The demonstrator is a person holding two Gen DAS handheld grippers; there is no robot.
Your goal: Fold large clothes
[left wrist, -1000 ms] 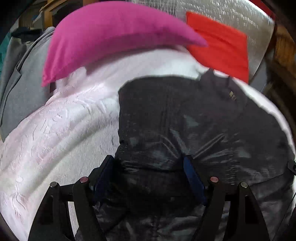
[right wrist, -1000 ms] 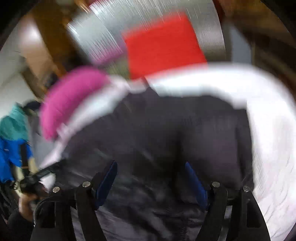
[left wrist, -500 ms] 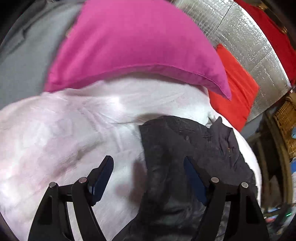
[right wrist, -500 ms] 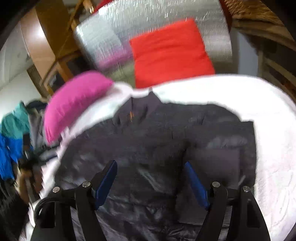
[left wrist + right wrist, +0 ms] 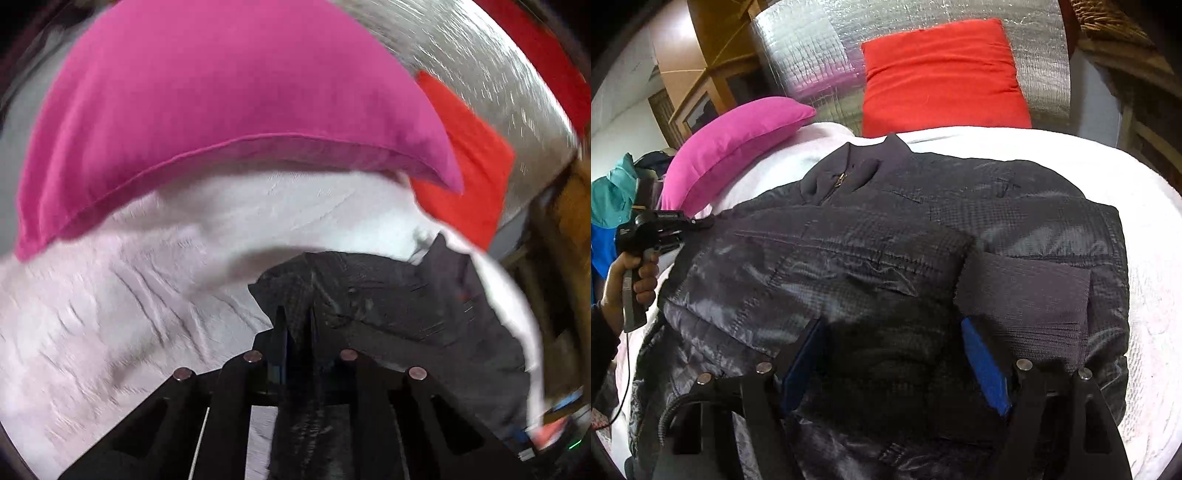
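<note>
A dark quilted jacket (image 5: 886,229) lies spread on the white bedspread (image 5: 1145,229), its collar (image 5: 857,173) toward the red pillow. One sleeve is folded across the chest, with its knit cuff (image 5: 1027,291) at the right. My left gripper (image 5: 295,317) is shut on a fold of the jacket (image 5: 406,295) at its left edge, and black fabric bunches up between the pads. In the right wrist view, the left gripper (image 5: 701,222) is held by a hand (image 5: 631,280). My right gripper (image 5: 890,332) hangs open over the jacket's lower part, touching nothing.
A pink pillow (image 5: 735,144) lies at the bed's far left and a red pillow (image 5: 942,74) leans on a silver foil headboard (image 5: 812,48). Teal and blue clothes (image 5: 609,199) hang at the left. Wooden furniture (image 5: 701,85) stands behind.
My left gripper slid off the jacket's middle to its left edge near the pink pillow and closed on the fabric there. The right gripper stays open over the jacket, its view now sharp.
</note>
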